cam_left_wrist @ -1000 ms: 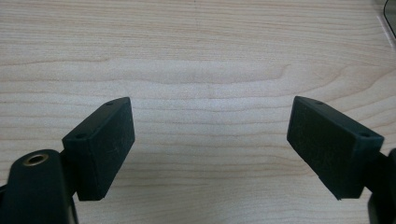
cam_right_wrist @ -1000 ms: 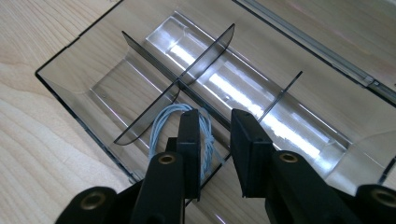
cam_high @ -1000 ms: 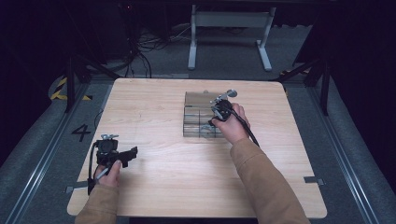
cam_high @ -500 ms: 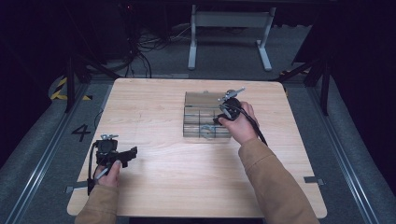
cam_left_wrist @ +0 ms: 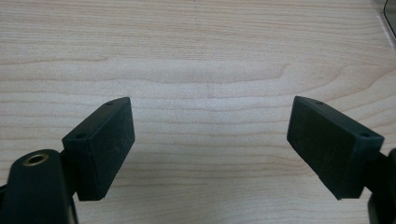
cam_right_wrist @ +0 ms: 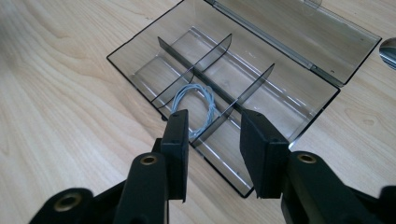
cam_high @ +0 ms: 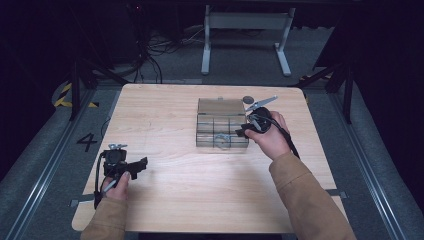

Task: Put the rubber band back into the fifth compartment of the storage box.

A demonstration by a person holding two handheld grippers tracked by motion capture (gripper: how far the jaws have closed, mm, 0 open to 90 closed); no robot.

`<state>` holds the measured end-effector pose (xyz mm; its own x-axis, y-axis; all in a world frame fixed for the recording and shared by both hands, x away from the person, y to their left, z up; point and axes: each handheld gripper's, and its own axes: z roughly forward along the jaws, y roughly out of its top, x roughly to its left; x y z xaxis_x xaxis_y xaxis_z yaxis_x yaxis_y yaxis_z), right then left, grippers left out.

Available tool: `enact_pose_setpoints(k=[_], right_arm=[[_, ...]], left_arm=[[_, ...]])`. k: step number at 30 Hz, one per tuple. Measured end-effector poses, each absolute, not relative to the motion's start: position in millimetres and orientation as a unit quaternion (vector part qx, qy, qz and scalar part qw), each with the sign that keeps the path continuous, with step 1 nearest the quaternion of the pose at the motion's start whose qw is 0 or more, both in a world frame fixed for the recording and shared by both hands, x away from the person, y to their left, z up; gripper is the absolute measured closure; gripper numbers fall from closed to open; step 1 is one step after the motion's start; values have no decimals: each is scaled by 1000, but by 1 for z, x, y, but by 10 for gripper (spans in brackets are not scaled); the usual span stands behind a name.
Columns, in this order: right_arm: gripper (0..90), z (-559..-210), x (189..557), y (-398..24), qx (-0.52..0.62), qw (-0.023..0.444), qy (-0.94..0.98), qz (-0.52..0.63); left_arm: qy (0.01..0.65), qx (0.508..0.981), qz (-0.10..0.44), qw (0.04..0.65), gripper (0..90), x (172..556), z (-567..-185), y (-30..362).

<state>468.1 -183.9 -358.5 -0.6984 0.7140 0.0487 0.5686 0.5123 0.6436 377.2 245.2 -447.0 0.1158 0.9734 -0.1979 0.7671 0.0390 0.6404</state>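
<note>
Right gripper (cam_high: pixel 243 131) drawn back from the divided box (cam_high: pixel 222 125), jaws just opened (nothing held), wire coil (cam_right_wrist: pixel 196 105) left inside, left gripper (cam_high: pixel 141 164) unmoved, spread empty.

my left gripper (cam_high: pixel 142 164) rests low, near me, jaws spread wide with nothing between. my right gripper (cam_high: pixel 241 132), arm stretched forward, has just been opening its jaws, nothing pinched between the pads (cam_right_wrist: pixel 179 135).

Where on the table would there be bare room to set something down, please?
The wide wood between the left gripper and the compartment box is bare, as is the table's far-left part. It is crowded around the box: the right gripper, jaws just opened, hovers at its right edge, above the coiled wire.
</note>
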Motion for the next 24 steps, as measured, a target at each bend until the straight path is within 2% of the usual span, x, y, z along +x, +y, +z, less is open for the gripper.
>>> enact_pose_setpoints(k=[9, 24], right_arm=[[555, -356, 448, -198, 335, 106, 872, 342], [549, -354, 403, -211, 313, 98, 876, 354]], left_arm=[[646, 675, 160, 320, 159, 377, -447, 246], [645, 675, 161, 321, 159, 377, -447, 245]])
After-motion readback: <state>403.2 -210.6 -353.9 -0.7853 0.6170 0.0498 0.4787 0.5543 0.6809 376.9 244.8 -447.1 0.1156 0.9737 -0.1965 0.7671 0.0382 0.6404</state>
